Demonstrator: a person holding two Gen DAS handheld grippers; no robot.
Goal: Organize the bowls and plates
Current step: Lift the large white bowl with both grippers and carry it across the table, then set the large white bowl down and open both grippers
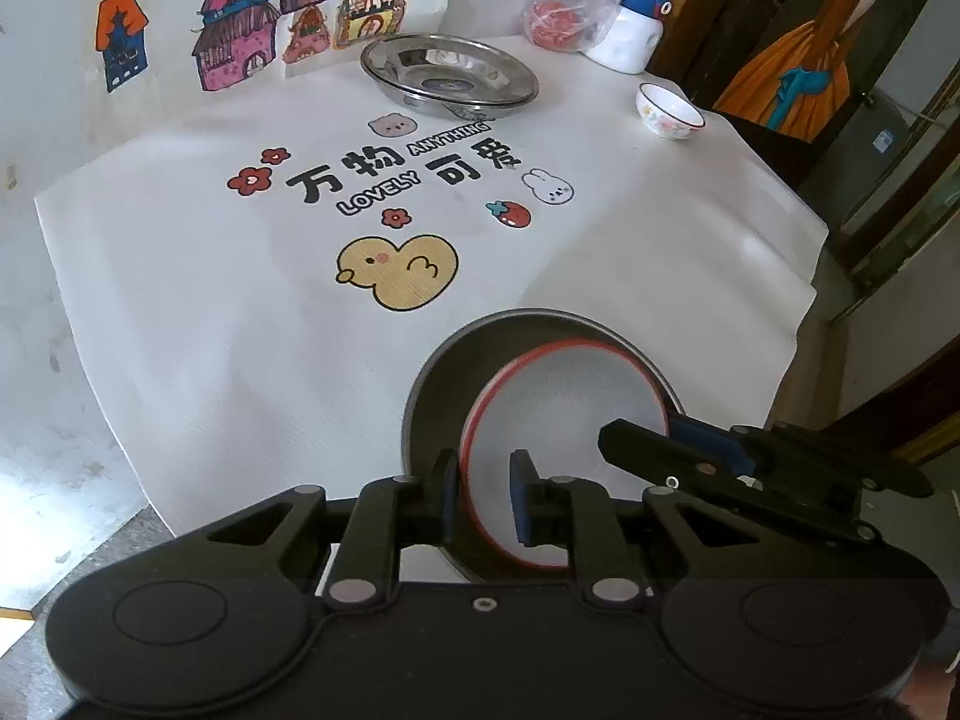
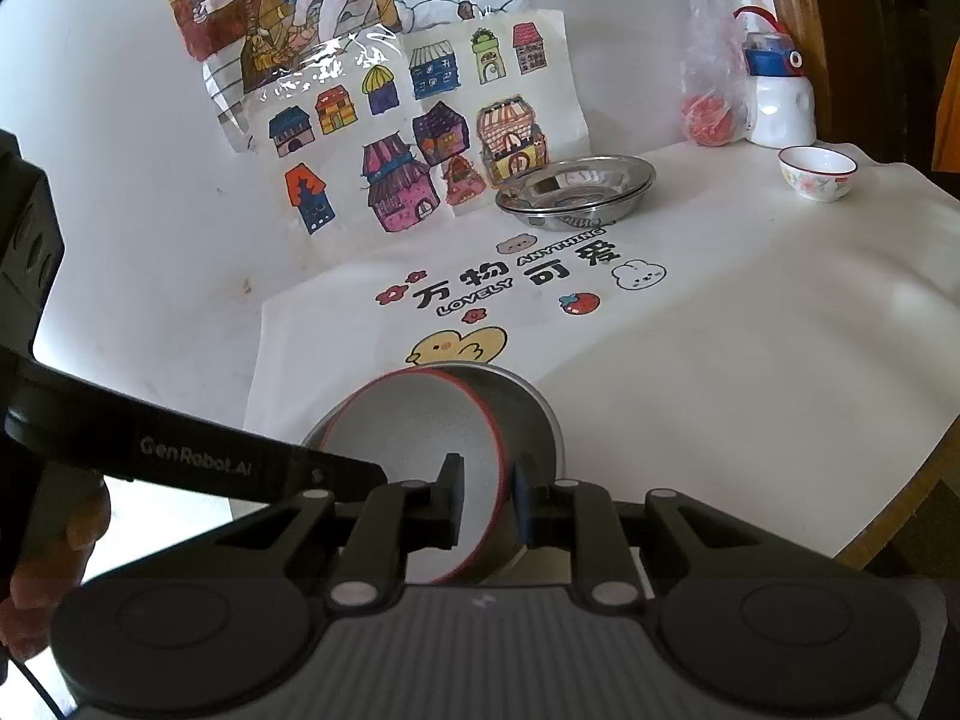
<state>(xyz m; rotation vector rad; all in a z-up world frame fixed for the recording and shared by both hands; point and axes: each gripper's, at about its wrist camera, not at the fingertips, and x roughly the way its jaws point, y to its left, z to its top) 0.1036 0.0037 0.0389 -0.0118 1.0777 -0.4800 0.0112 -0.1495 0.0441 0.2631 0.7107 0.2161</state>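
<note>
A white bowl with a red rim [image 1: 570, 408] [image 2: 414, 426] is tilted inside a dark grey plate [image 1: 438, 384] [image 2: 534, 408] near the front edge of the table. My left gripper [image 1: 485, 498] is shut on the bowl's left rim. My right gripper [image 2: 489, 501] is shut on the opposite rim and shows at the right of the left wrist view [image 1: 666, 435]. At the back, shiny steel plates [image 1: 450, 69] [image 2: 576, 183] are stacked. A small floral bowl [image 1: 669, 111] [image 2: 817, 171] stands alone at the back right.
A white cloth with cartoon prints [image 1: 240, 312] covers the table. A white and blue bottle [image 1: 633, 30] and a plastic bag [image 1: 570, 6] stand in the back right corner. Drawings [image 2: 420, 120] hang on the wall. The table edge [image 1: 804, 312] drops off at the right.
</note>
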